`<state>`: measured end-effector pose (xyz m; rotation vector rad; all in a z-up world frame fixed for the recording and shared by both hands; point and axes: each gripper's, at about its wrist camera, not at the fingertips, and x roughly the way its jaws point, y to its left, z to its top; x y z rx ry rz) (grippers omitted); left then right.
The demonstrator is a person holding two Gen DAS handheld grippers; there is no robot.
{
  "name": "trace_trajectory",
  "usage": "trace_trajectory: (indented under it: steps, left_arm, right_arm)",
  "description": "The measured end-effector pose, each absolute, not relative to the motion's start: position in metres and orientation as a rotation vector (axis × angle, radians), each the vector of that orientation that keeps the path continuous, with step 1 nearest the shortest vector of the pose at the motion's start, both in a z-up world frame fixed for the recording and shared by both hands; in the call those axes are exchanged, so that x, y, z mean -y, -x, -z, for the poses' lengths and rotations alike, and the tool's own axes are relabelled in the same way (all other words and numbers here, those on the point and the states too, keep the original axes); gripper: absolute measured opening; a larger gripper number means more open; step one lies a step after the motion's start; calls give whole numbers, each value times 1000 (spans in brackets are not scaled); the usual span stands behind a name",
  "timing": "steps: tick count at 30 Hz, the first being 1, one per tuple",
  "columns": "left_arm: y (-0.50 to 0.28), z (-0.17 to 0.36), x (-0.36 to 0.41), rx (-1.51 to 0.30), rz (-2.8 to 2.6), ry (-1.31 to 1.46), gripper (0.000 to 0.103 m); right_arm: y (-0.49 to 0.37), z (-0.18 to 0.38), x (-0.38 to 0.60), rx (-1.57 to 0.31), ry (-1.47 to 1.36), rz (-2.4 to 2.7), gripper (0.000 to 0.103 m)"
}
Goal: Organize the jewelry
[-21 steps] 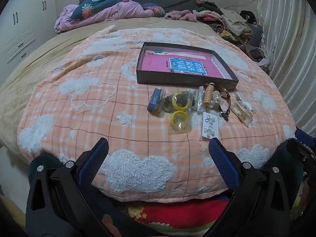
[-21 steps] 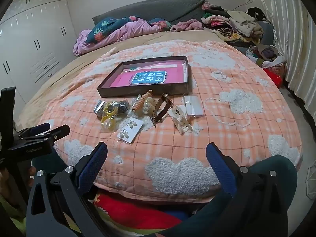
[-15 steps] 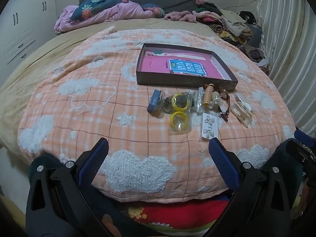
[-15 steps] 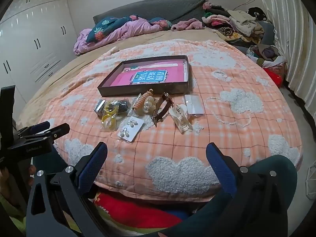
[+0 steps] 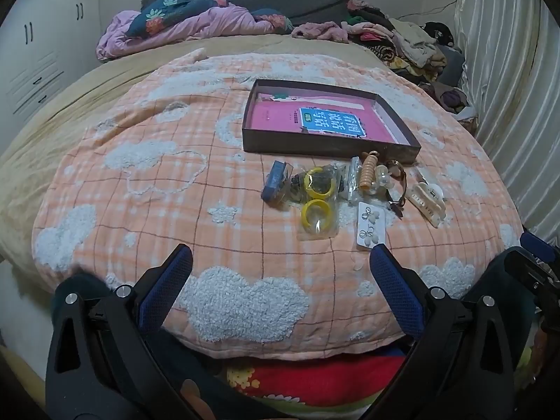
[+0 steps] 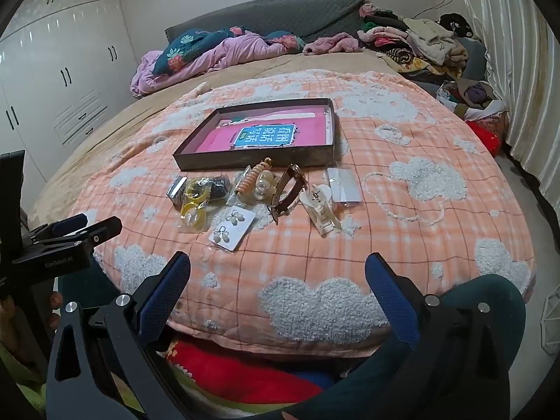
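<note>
A shallow dark box [image 5: 329,147] [image 6: 259,161] with a pink book inside lies on the orange cloud blanket. In front of it sits a cluster of jewelry: yellow rings in a bag [image 5: 316,213] [image 6: 192,210], an earring card [image 5: 371,225] [image 6: 232,229], a blue case [image 5: 274,180], a spiral hair tie [image 5: 369,173] [image 6: 250,180], a brown watch [image 6: 288,189] and a cream hair claw [image 5: 428,199] [image 6: 322,210]. My left gripper [image 5: 280,280] and right gripper [image 6: 278,280] both hover open over the blanket's near edge, nothing between their fingers.
The bed carries a purple quilt [image 5: 196,24] and a heap of clothes [image 6: 420,45] at the far end. White wardrobes [image 6: 59,80] stand to the left, a curtain [image 5: 511,70] to the right. The left gripper's body [image 6: 59,245] shows at the right wrist view's left edge.
Both grippers have crept slightly toward the jewelry cluster; nothing on the blanket has moved.
</note>
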<state>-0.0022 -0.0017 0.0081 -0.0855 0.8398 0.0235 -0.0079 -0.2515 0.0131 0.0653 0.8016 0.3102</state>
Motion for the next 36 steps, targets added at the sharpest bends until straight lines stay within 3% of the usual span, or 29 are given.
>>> trace_trajectory:
  steps: [36]
  left_arm:
    - [2,-20,-4,-825,-22,91,95]
  right_arm:
    - [14,-21,245,-782,-55,-333,99]
